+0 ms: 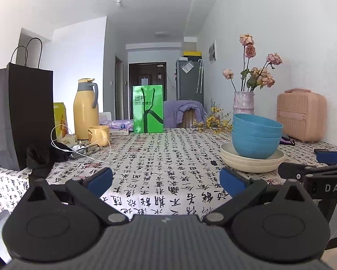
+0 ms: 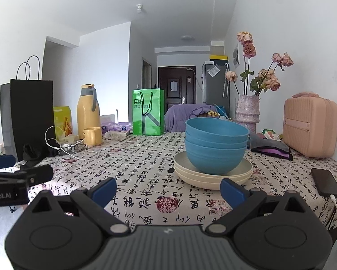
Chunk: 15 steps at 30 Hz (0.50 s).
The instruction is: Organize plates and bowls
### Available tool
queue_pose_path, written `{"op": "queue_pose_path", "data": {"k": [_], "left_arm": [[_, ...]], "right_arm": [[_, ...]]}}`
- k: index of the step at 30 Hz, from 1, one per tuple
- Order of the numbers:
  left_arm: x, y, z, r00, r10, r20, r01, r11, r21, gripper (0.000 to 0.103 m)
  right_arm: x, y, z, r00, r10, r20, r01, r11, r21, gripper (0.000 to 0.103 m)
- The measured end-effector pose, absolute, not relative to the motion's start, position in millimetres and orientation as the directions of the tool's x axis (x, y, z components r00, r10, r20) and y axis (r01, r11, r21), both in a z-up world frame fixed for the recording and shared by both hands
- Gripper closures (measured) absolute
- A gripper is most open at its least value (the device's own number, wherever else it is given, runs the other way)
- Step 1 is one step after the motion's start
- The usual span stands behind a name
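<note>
Hovering with both grippers spread wide and empty short of one tidy stack on the table [image 2: 146, 157].

Blue bowls [image 2: 215, 144] nested, counted three by rims; cream plates [image 2: 213, 177] under them, counted three by edges, lowest edge faint. Stack right of centre, near vase [image 2: 247, 110] and pink case [image 2: 310, 128]. Left gripper [image 1: 166, 177] and right gripper [image 2: 168, 189] low, level, clear of crockery. Scene consistent with a finished pile or one awaiting sorting; not settled. Judged good practice for any grip here: pads square on a rim, bowls lifted straight up, plates kept flat, phone [image 2: 326, 184] avoided.
</note>
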<state>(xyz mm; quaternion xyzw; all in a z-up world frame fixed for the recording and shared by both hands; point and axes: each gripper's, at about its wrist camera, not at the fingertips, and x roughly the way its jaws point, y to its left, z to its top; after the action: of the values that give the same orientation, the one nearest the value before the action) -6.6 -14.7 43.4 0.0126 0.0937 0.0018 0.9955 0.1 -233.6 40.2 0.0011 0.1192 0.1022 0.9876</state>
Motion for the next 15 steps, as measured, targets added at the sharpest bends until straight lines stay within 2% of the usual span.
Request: {"op": "queue_pose_path", "data": {"k": [15], "left_arm": [[-3.3, -16.1, 39.6, 0.977, 0.007, -0.211, -0.003, 1.000, 0.020, 0.000]], "right_arm": [[2.6, -234.5, 36.0, 0.944, 0.206, -0.257, -0.204, 0.978, 0.035, 0.004]]}}
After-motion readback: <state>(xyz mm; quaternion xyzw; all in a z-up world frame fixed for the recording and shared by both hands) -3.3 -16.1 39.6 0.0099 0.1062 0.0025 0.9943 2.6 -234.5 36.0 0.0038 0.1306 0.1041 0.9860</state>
